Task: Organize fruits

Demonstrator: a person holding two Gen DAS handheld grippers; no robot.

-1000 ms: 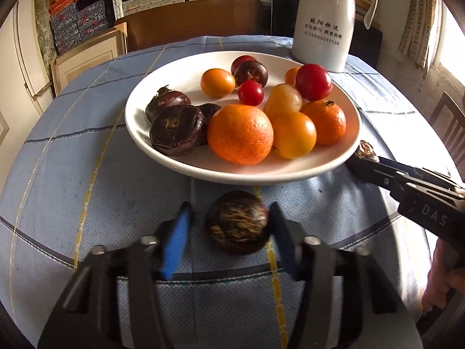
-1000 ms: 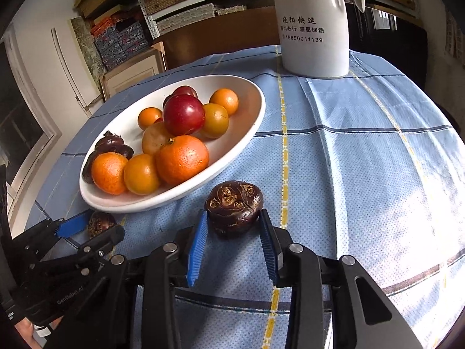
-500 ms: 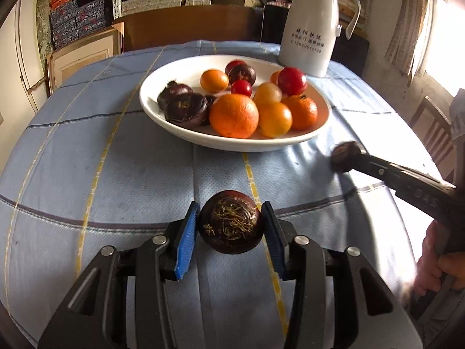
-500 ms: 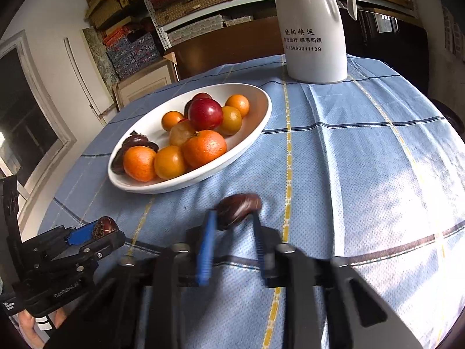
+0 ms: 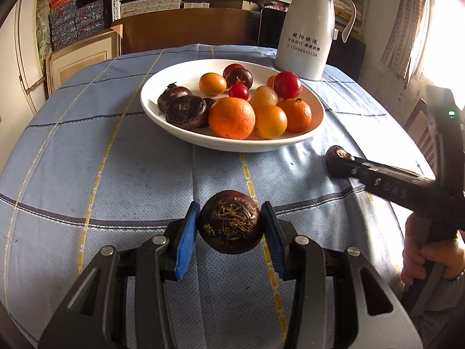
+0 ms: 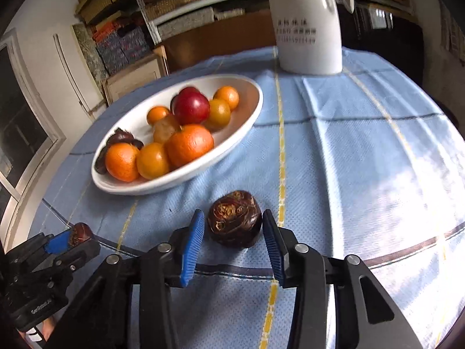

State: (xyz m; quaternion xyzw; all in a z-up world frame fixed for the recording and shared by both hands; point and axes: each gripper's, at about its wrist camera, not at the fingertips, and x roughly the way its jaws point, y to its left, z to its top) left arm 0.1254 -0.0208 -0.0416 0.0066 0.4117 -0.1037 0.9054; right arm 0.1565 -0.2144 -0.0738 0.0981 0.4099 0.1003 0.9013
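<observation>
A dark brown water chestnut (image 5: 231, 222) sits between the blue pads of my left gripper (image 5: 229, 206), which is shut on it above the cloth, short of the white plate (image 5: 232, 145). The plate holds oranges (image 5: 231, 117), red fruits and several water chestnuts (image 5: 186, 112). In the right wrist view a second water chestnut (image 6: 234, 218) lies on the cloth between the pads of my right gripper (image 6: 232, 213). Its jaws are opening, with a thin gap at the left pad. The same chestnut (image 5: 337, 161) shows at that gripper's tip in the left wrist view. The plate (image 6: 174, 180) lies ahead to the left.
A white thermos jug (image 5: 308, 29) stands behind the plate at the table's far right, also large in the right wrist view as the jug (image 6: 305, 29). A person's hand (image 5: 427, 256) grips the right tool. The round table has a blue checked cloth (image 5: 116, 174). Shelves and boxes stand behind.
My left gripper drew back from the plate with its chestnut. The right gripper's jaws widened, and its chestnut now sits flat on the cloth between them.
</observation>
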